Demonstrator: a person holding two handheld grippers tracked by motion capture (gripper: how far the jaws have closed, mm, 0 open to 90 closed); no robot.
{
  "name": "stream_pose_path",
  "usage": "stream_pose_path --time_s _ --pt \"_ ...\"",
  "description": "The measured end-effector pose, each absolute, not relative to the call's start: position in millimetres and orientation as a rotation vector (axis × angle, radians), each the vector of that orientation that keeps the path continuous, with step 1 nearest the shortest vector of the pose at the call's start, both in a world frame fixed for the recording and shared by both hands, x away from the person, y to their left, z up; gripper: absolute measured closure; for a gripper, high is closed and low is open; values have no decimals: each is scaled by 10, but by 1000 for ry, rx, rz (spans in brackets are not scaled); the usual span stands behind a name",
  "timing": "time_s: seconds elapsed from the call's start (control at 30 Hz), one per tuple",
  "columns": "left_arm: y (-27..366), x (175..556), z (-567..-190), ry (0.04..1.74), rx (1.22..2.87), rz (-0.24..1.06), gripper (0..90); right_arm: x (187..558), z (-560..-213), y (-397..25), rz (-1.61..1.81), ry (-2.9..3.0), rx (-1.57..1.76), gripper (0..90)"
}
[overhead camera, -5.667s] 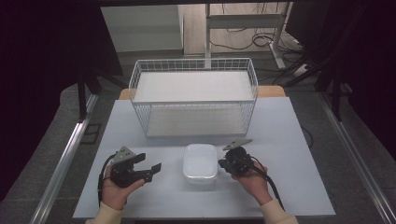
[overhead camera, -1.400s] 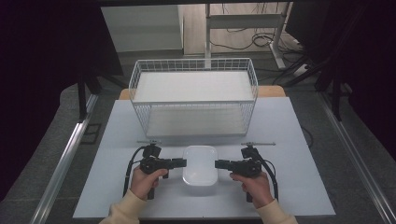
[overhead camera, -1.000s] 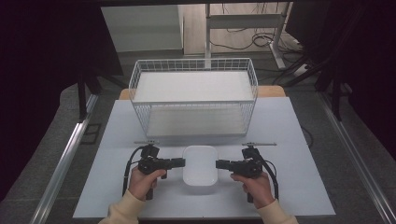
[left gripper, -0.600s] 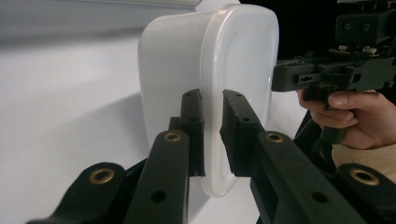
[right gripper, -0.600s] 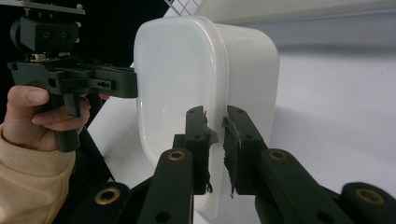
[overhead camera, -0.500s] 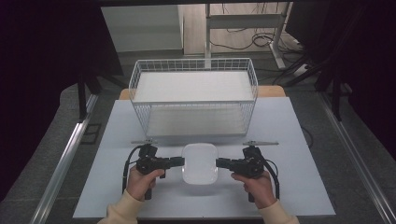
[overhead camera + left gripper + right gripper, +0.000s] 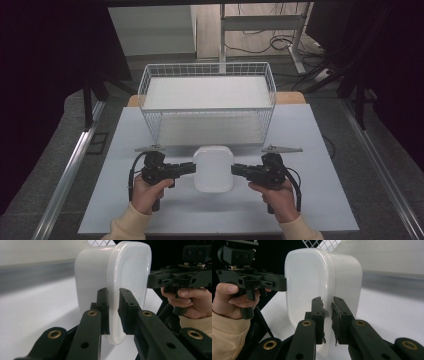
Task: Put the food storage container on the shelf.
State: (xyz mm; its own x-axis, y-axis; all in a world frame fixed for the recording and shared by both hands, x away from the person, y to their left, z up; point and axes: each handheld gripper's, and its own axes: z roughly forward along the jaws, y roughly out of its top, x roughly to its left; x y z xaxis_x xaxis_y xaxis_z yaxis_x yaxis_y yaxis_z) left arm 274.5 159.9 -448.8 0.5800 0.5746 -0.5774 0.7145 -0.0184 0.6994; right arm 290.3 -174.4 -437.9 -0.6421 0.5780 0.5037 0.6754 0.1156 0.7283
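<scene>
A white lidded plastic container [image 7: 213, 168] hangs just above the table, in front of the wire basket, held from both sides. My left gripper [image 7: 192, 167] is shut on the lid rim at its left side; in the left gripper view the two jaws pinch the container [image 7: 112, 277] at the rim, at my left gripper [image 7: 113, 293]. My right gripper [image 7: 234, 171] is shut on the opposite rim. The right gripper view shows my right gripper [image 7: 327, 301] clamped on the container [image 7: 322, 277], with the left gripper [image 7: 262, 281] beyond.
A white wire basket [image 7: 207, 67] stands on the pale table [image 7: 310, 130] right behind the container, its front wall close to it. The table's front edge lies under the person's sleeves. Dark floor, metal rails and cables surround the table.
Both grippers came in from the sides and shut on the container's rim. Over the last second the container has risen and shifted slightly toward the basket.
</scene>
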Motion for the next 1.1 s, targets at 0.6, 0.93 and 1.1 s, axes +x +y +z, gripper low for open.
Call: stream_pose_path --time_s 0.6,0.93,1.1 --pt "1641 2816 -4166 1038 1694 -88 793 2994 -4062 -1698 -1626 -2324 -1234 804" --pt "1692 2883 -3852 1007 1686 -46 792 3051 -3758 -1630 -1669 -2357 -1213 804" --pt "1692 2937 -3723 996 1689 -31 792 3099 -3613 -1623 -1682 -2375 -1204 804"
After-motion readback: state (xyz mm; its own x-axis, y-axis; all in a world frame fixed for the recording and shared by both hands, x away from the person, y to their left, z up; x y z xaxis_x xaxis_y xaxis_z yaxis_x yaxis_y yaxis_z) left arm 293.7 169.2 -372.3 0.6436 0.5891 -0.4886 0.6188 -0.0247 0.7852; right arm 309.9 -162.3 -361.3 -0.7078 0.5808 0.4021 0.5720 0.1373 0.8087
